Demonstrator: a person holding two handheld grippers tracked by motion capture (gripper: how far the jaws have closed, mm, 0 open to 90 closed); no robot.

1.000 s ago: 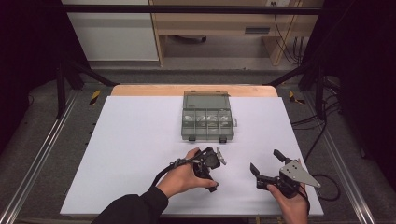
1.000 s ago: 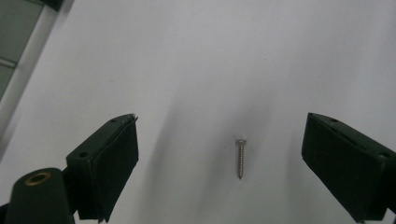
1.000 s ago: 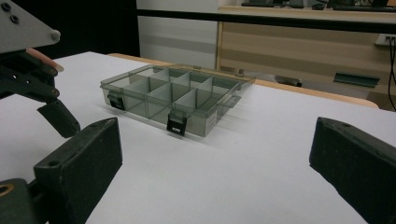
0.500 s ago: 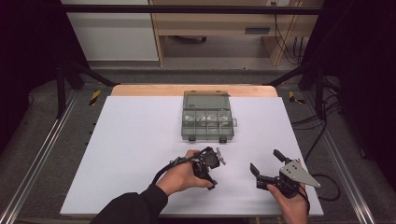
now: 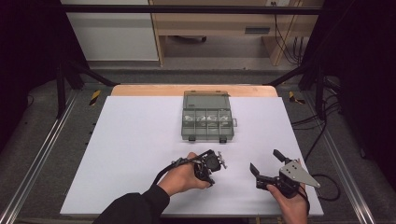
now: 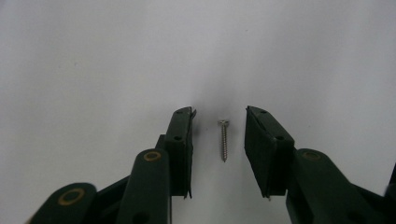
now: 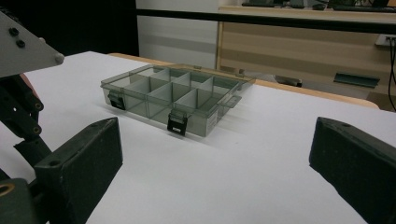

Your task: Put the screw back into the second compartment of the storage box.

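A small silver screw (image 6: 223, 140) lies flat on the white table surface, head pointing away, between the two black jaws of my left gripper (image 6: 218, 116). The jaws stand apart on either side of it and touch nothing. In the high view the left gripper (image 5: 209, 167) points down at the table near the front middle, held by a hand. My right gripper (image 5: 265, 164) rests at the front right, jaws wide open and empty. A grey see-through compartment box (image 5: 207, 117) with black latches sits closed at the table's back middle, also ahead of the right gripper (image 7: 173, 97).
The white table top (image 5: 130, 140) ends in a wooden strip at the back. Metal rails run along both sides, and cables hang at the right. The left gripper's grey plate and linkage (image 7: 23, 70) stand at the left edge of the right gripper view.
The left hand has shifted very slightly over the same spot. The right gripper and the box have not moved.
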